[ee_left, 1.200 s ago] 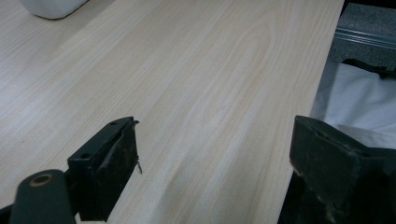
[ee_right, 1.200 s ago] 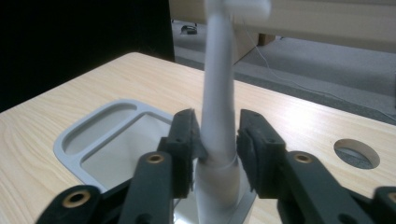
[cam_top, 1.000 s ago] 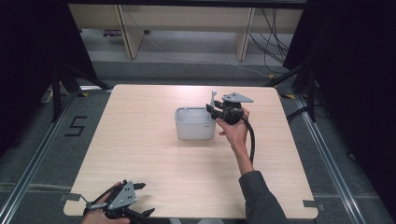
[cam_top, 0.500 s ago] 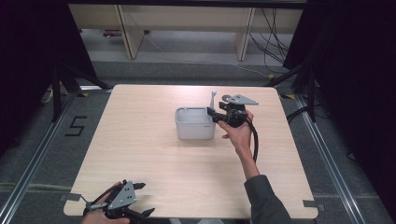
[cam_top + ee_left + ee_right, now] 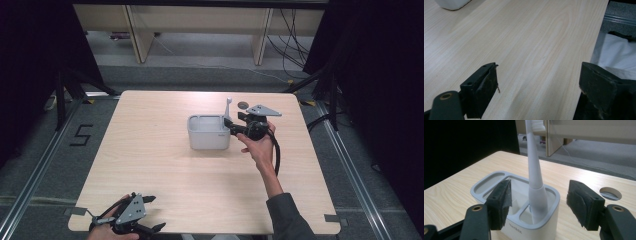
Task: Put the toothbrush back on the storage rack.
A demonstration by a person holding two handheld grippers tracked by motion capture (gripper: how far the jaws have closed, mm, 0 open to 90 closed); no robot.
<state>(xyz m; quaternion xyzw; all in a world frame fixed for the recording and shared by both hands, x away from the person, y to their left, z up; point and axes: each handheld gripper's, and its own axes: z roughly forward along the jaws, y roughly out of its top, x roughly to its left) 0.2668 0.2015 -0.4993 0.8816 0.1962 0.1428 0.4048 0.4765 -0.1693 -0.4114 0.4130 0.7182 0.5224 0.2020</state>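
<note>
Pale wood counter carries a grey holder with a toothbrush upright in its compartment, bristles cut off above. Right gripper fingers gape wide, straddling the handle untouching. Left gripper gapes empty at the counter's near edge.

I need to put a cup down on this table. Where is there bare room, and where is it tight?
Bare wood spreads left of the holder to the table edge, and across the near half between the left hand-held gripper and the sleeve. It is crowded at the holder's right, where the toothbrush and open right hand-held gripper meet.
</note>
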